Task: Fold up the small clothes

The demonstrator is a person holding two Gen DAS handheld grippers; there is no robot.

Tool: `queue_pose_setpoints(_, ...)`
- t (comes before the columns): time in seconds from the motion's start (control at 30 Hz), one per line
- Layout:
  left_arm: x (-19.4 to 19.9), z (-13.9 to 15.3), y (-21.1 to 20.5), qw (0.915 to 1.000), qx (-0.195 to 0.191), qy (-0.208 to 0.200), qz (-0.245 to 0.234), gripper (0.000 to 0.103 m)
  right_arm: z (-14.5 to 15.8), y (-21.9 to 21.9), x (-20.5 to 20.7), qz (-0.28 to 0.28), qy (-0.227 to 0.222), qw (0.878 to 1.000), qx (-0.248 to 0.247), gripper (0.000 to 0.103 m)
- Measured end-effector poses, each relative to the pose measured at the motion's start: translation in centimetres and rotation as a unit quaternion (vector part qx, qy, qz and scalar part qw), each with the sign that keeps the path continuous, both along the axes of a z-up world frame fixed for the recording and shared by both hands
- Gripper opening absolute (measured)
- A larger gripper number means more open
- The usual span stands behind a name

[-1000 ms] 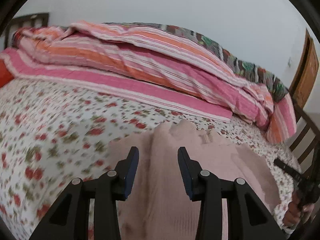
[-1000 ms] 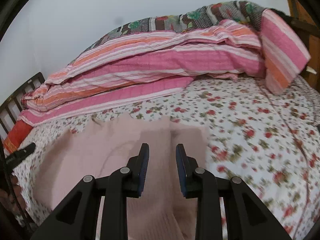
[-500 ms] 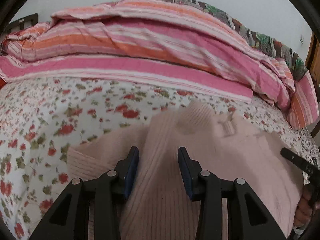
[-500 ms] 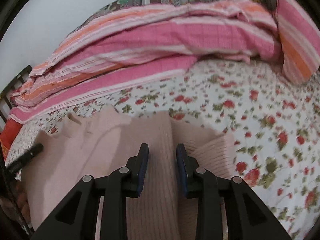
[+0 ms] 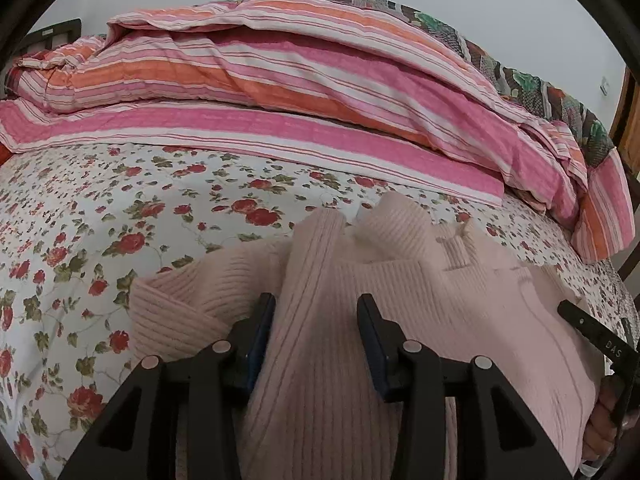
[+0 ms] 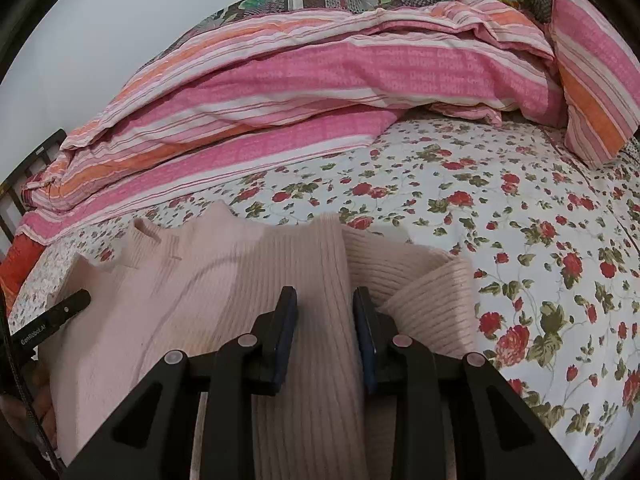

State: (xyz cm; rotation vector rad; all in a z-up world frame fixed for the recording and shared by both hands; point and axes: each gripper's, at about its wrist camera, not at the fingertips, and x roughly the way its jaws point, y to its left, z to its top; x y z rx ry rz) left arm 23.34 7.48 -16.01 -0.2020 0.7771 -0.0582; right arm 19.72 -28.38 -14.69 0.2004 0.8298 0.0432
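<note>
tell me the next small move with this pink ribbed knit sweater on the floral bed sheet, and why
Probably open both grippers and draw them back. The pink ribbed knit sweater lies spread on the floral bed sheet, collar away from the person, and each side is bunched between a gripper's pads: left gripper, right gripper. Letting go would free them to take a sleeve for the first fold.

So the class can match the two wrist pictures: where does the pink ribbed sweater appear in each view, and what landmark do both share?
Left wrist view: the pink ribbed sweater fills the lower centre and right, a fold of it between the left gripper fingers.
Right wrist view: the sweater fills the lower left and centre, a fold between the right gripper fingers.
Shared landmark: the pink and orange striped quilt heaped behind it.
</note>
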Motion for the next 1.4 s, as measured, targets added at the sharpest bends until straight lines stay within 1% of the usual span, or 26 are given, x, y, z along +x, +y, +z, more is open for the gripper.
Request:
queue_pose_setpoints(0.17,-0.06,-0.02,-0.59,0.9998,0.021,-0.002,0.004,0.040,-0.02,0.02,-0.07,-0.003,-0.002,1.000,0.002,0.029)
queue_pose_setpoints(0.33,0.02,-0.04,-0.46,0.9999,0.017,-0.001,0.004,0.040,-0.03,0.16,-0.15,-0.003,-0.004,1.000,-0.005,0.029)
queue_pose_setpoints(1.4,0.03,-0.06,-0.43,0.9998,0.017,-0.001,0.004,0.041,-0.01,0.18,-0.13,-0.002,-0.006,1.000,-0.013,0.029)
